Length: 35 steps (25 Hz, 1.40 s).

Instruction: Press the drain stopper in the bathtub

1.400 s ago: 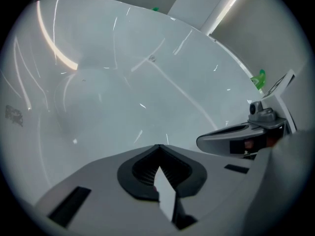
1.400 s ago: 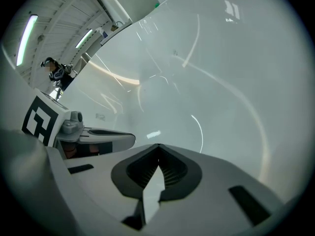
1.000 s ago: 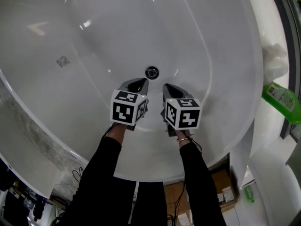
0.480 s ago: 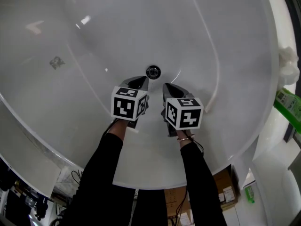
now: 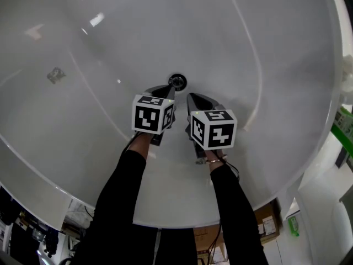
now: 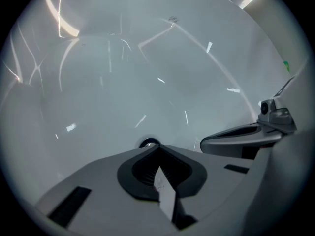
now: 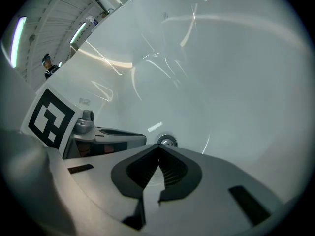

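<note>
The round chrome drain stopper (image 5: 177, 81) sits at the bottom of the white bathtub (image 5: 287, 48). My left gripper (image 5: 167, 90) is shut and empty, its tip just short of the stopper's near edge. In the left gripper view the stopper (image 6: 148, 143) peeks out just beyond the closed tips of the left gripper (image 6: 156, 146). My right gripper (image 5: 190, 97) is also shut and empty, a little nearer to me and to the right. From the right gripper view the stopper (image 7: 167, 141) lies just past the closed tips of the right gripper (image 7: 158, 147).
The tub's curved walls rise all round the two grippers. A small grey mark (image 5: 55, 74) shows on the left wall. A green bottle (image 5: 345, 123) stands on the ledge at the right edge. Cardboard boxes (image 5: 265, 217) lie on the floor below the rim.
Both grippers have moved forward toward the drain. The left tip, which stood a short gap away, now reaches the stopper's near edge. Both stay shut.
</note>
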Tool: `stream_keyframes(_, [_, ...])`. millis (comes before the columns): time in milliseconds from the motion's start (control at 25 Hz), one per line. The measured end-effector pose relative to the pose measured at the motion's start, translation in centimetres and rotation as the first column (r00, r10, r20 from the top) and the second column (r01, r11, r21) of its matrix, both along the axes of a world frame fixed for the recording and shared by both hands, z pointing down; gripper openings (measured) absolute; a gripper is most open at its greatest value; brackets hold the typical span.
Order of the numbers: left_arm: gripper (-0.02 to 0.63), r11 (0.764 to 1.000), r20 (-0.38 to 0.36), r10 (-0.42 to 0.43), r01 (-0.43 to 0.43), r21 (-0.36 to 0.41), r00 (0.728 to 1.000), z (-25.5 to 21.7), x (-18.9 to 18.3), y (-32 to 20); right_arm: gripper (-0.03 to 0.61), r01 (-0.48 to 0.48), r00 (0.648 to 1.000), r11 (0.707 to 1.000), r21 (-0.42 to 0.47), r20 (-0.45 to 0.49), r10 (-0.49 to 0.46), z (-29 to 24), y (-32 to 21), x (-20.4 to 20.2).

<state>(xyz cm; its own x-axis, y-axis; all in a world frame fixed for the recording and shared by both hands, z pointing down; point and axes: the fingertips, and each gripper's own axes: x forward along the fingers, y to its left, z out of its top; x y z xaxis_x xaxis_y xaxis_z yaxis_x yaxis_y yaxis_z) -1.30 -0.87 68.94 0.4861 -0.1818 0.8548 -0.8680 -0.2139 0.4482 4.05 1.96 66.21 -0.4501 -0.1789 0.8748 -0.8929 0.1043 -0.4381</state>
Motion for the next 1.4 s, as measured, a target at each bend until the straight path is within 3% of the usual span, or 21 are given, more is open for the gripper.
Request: stream_keyframes(1400, [0.008, 0.999, 0.011, 0.019, -0.018, -0.040, 1.000, 6.2, 2.2, -0.1, 0.002, -0.006, 0.999, 0.998, -0.060, 0.041, 0.009, 3.7, 0.7, 0.6])
